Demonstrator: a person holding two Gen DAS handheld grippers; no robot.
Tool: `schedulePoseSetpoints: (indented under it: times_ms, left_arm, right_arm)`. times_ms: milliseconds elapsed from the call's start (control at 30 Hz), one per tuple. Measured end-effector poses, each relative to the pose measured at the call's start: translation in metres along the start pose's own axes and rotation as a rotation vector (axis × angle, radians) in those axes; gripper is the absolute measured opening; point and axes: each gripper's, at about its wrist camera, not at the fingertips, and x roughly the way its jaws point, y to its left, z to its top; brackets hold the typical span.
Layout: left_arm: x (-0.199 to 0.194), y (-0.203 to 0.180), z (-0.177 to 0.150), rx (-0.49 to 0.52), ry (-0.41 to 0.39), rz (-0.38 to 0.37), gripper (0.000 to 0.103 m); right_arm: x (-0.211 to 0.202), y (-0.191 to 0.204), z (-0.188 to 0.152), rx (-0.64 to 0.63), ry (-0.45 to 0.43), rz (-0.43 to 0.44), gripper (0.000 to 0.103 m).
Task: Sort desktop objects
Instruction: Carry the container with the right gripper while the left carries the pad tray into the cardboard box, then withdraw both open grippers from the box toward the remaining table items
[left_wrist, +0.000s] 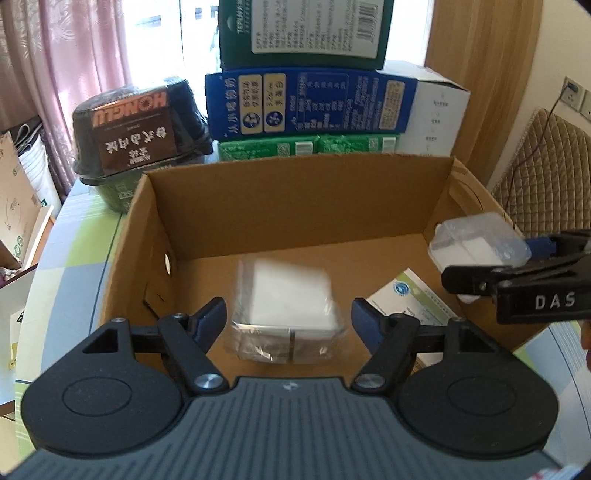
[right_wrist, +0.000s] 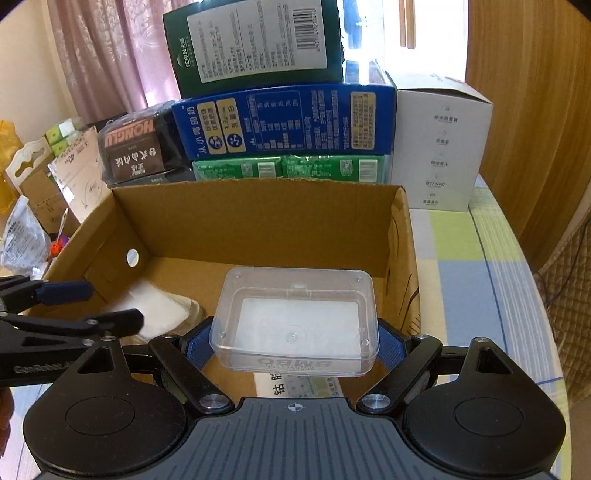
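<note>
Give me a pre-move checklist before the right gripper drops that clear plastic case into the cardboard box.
1. Clear plastic case clamped between the right gripper pads: ok.
2. Case over the cardboard box opening: ok; the box floor shows beneath it.
3. Landing spot free: cannot tell; a printed carton lies on the box floor at about that spot, mostly hidden by the case.
4. Left gripper has let go: ok; its pads stand clear of the wrapped white packet, which is blurred inside the box.
5. Grippers apart: ok, but close; the left one's fingers reach in beside the case.
</note>
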Motion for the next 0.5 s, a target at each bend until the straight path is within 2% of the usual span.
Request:
schedulePoseSetpoints:
  times_ms: [167,233,333,500]
  left_arm:
    - [-0.011,0.004,-0.002,0.008,-0.017,0.013,0.070]
    - [-0.017,0.005,-0.002,0.010,-0.028,0.019,0.070]
    - [-0.029,0.006,-0.003,0.003,-0.047,0.024,0.070]
    - [-0.051,0.005,-0.007,-0.004,-0.068,0.035,0.074]
  right_arm:
    - [0.000,0.004,0.002,-0.005,-0.007,0.025,0.084]
    - [-0.002,0.006,0.004,-0.004,-0.008,0.044,0.088]
    - [-0.011,0.008,0.005,-0.004,-0.031,0.047,0.094]
    - [-0.037,0.009,0.005,0.002,-0.057,0.042,0.095]
